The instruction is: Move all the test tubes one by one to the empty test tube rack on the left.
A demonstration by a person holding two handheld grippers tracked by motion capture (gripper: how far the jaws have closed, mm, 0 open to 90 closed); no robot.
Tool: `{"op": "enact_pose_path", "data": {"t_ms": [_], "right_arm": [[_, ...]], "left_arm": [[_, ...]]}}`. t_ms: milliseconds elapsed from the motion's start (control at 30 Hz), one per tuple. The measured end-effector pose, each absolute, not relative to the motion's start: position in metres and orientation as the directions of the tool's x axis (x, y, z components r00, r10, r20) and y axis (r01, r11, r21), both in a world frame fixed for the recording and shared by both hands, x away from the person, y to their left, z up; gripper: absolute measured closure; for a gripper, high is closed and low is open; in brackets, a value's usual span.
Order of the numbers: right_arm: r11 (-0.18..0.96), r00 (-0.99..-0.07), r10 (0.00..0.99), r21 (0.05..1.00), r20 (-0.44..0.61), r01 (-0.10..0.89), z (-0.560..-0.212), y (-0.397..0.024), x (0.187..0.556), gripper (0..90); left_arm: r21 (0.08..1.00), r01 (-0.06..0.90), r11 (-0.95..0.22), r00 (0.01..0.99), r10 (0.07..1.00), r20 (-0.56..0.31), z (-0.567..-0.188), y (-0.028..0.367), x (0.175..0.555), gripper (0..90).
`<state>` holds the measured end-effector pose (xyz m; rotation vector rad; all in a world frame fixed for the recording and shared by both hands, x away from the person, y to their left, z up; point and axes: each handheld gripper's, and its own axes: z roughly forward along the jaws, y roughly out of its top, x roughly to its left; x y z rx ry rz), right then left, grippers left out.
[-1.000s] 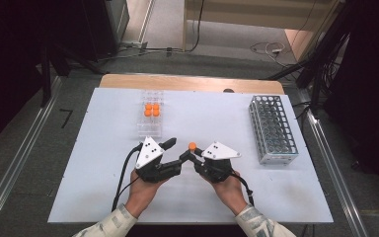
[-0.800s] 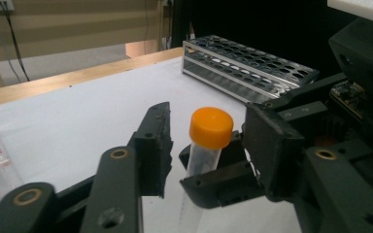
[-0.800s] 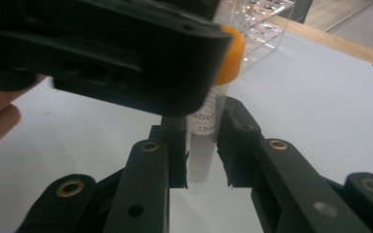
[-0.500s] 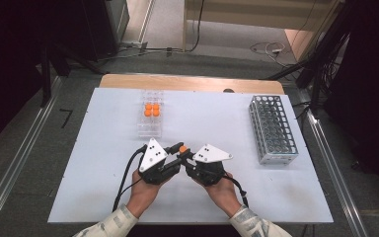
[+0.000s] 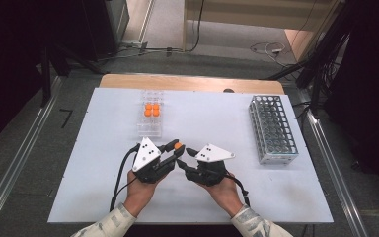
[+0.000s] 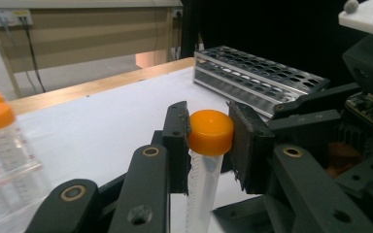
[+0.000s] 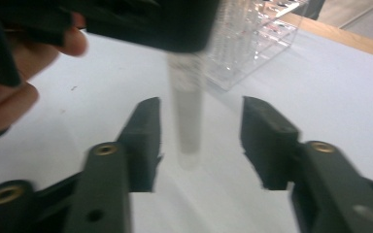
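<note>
Left gripper point(image 5: 176, 150): jaws clamped on the orange cap of a clear tube point(image 6: 201, 179), which hangs upright below them. Right gripper point(image 7: 199, 138): just beside the left, jaws have just been opening, now apart on either side of the tube's lower end without touching it. Beyond the left gripper, a clear rack point(image 5: 150, 121) with orange-capped tubes; farther off past the right gripper, a metal rack point(image 5: 272, 129). All on a white table point(image 5: 94, 163).

White bench point(image 5: 103, 163), wood strip along the far edge. Clear plastic rack point(image 5: 150, 118) standing left of centre toward the back (four orange-capped tubes point(image 5: 152, 109) sitting in it). Metal grid rack point(image 5: 272, 129) resting well apart at the right side, running front to back, near the bench's right edge.
</note>
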<state>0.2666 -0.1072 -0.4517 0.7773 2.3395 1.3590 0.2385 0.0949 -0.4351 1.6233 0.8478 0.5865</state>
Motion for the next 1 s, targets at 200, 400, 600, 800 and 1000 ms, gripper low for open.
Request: {"op": "enact_pose_path", "data": {"t_ms": [200, 400, 600, 800, 1000], "right_arm": [[0.368, -0.767, 0.642, 0.877, 0.002, 0.309, -0.449, -0.124, 0.275, 37.5], [0.351, -0.737, 0.676, 0.879, 0.0, 0.322, -0.447, -0.146, 0.281, 34.1], [0.321, -0.699, 0.715, 0.883, 0.012, 0.343, -0.445, -0.171, 0.285, 33.3], [0.306, -0.674, 0.738, 0.882, 0.018, 0.358, -0.445, -0.19, 0.286, 32.5], [0.291, -0.652, 0.758, 0.883, 0.022, 0.368, -0.446, -0.207, 0.283, 32.5]], "left_arm": [[0.972, 0.228, -0.053, 0.588, 0.803, -0.094, -0.433, 0.107, 0.242, 69.8], [0.972, 0.235, -0.029, 0.564, 0.818, -0.112, -0.432, 0.116, 0.244, 69.8], [0.971, 0.239, -0.004, 0.541, 0.831, -0.129, -0.429, 0.126, 0.246, 69.8], [0.971, 0.237, 0.02, 0.512, 0.847, -0.142, -0.427, 0.136, 0.249, 69.9], [0.973, 0.226, 0.046, 0.475, 0.867, -0.151, -0.423, 0.149, 0.251, 69.8]]}}
